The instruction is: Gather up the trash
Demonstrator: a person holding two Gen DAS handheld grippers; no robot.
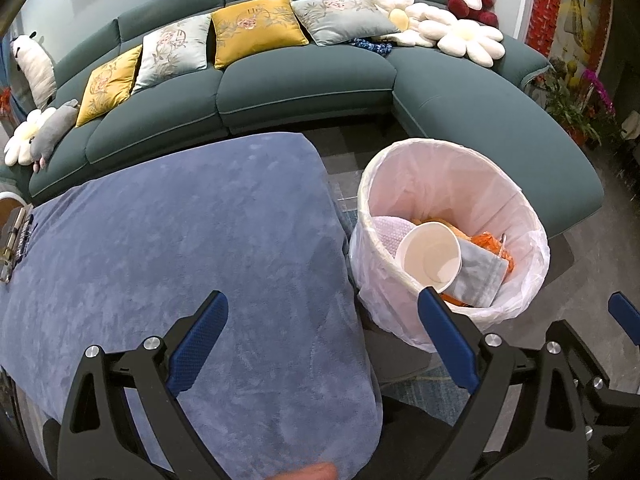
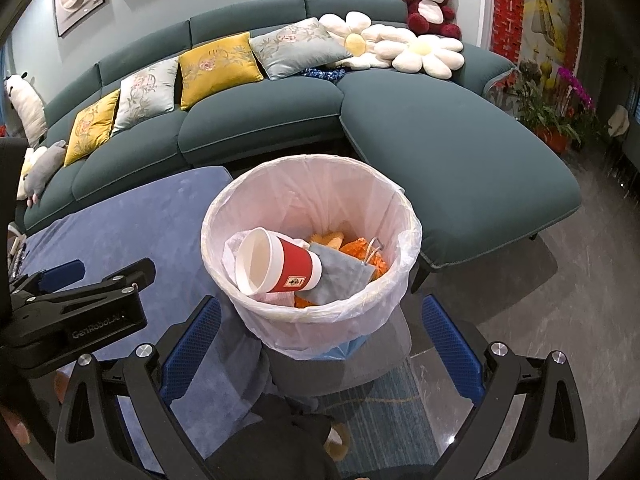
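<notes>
While both blue-padded tongs, left gripper [image 1: 322, 322] and right gripper [image 2: 320, 326], gape released, "GenRobot.AI" marks the left; a red paper cup [image 2: 276, 262] lies in the white-lined bin [image 2: 256, 312].

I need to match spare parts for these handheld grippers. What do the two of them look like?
Both look alike: the left gripper and right gripper have black angular linkage frames with silver round bolt heads, and long fingers faced with blue textured pads. In the right wrist view, the left gripper's black body bears white lettering that starts "GenRobot". No cables show.
</notes>
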